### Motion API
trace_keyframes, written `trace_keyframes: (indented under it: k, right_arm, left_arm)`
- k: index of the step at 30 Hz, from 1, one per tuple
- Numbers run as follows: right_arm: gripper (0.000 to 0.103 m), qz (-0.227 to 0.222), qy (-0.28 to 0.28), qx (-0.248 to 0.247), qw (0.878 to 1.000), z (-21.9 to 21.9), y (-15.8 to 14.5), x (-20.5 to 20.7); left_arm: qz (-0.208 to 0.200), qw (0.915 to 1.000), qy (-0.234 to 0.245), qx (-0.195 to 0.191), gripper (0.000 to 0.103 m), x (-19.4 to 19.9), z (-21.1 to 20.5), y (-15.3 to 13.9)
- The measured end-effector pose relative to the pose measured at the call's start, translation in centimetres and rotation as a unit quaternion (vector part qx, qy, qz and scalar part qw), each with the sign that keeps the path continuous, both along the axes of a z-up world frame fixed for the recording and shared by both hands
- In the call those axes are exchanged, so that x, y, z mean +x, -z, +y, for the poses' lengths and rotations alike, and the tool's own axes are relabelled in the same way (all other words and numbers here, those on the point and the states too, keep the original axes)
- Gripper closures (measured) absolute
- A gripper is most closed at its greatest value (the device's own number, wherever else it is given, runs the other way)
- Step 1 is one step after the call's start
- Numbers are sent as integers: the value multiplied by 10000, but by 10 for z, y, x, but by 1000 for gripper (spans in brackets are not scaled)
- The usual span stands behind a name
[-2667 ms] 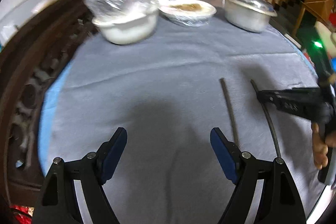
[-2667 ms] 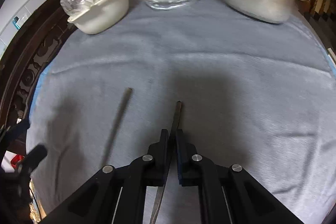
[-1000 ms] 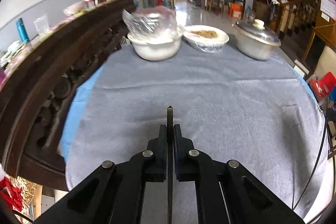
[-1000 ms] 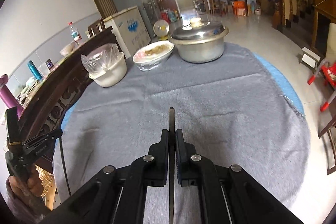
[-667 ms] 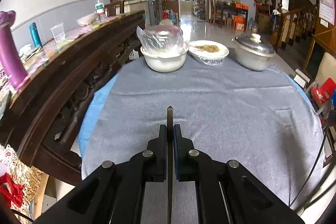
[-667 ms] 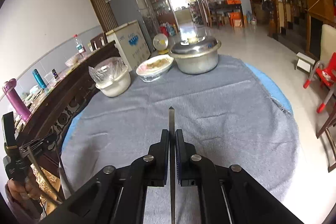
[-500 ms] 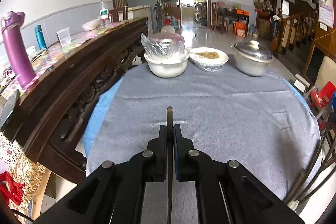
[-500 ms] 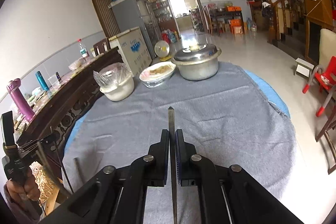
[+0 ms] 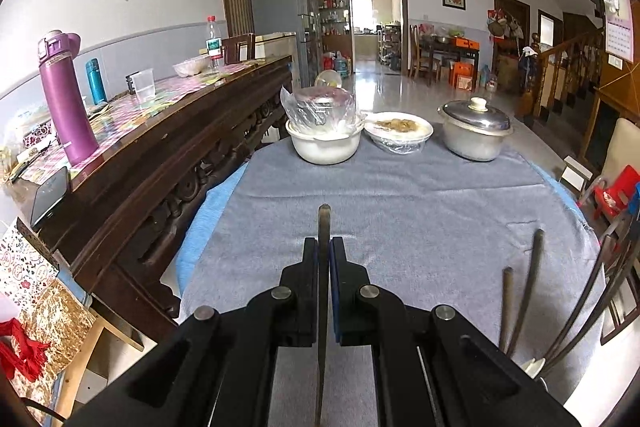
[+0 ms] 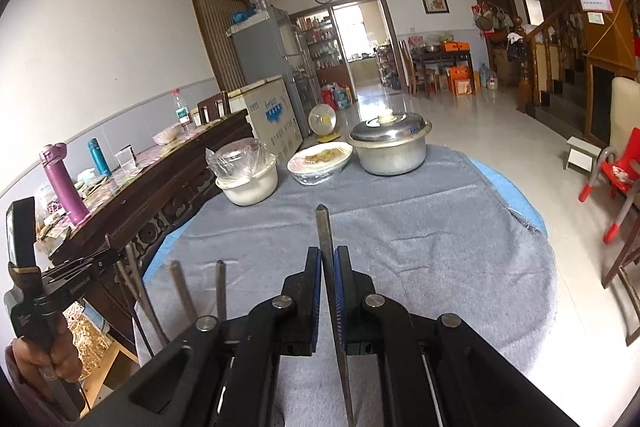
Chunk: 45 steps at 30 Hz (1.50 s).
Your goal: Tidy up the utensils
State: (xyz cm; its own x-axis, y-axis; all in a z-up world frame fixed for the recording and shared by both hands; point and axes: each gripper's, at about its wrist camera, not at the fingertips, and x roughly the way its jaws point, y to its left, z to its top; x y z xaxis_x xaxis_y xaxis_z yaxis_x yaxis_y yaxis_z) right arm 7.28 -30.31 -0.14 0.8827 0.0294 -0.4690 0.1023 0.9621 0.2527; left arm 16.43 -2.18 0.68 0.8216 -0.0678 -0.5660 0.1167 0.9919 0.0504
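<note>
The left gripper (image 9: 324, 255) was clamped on a dark chopstick (image 9: 323, 227), its jaws pressed together on the shaft and the blunt tip projecting past them toward the far side of the table. The right gripper (image 10: 329, 259) was likewise clamped on a second chopstick (image 10: 325, 231), which ran between the closed jaws with its pointed end projecting forward and leaning slightly left. Both tools were held clear above the grey tablecloth (image 9: 420, 211), neither chopstick touching it.

In the left wrist view, two further dark sticks (image 9: 520, 291) stood upright at the near right. In the right wrist view a similar pair of sticks (image 10: 200, 291) stood at the near left, beside the person's left hand (image 10: 44, 359) gripping the other tool's handle. What held these sticks could not be made out.

At the far edge of the table stood a white bowl (image 9: 326, 145) covered with clear plastic, a wrapped dish of food (image 9: 400, 131) to its right, and a lidded metal pot (image 9: 474, 131) further right. A dark wooden sideboard (image 9: 160, 147) ran along the left, bearing a purple flask (image 9: 64, 95).
</note>
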Motion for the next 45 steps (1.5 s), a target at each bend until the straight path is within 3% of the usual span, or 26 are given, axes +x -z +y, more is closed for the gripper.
trace_keyframes:
  k: [20, 33, 39, 45]
  right_arm:
    - [95, -517, -61, 383, 9979, -6, 3, -37]
    - [95, -625, -37, 530, 9966, -10, 0, -44]
    - [95, -266, 122, 425, 9987, -17, 13, -29]
    - [91, 908, 550, 833, 9909, -65, 55, 23]
  left_arm:
    - [-123, 9999, 84, -45, 96, -31, -15, -3]
    - [164, 9967, 138, -777, 96, -25, 18, -7]
    - [279, 9944, 217, -992, 96, -24, 25, -5]
    - [330, 9939, 229, -1026, 96, -16, 26, -1]
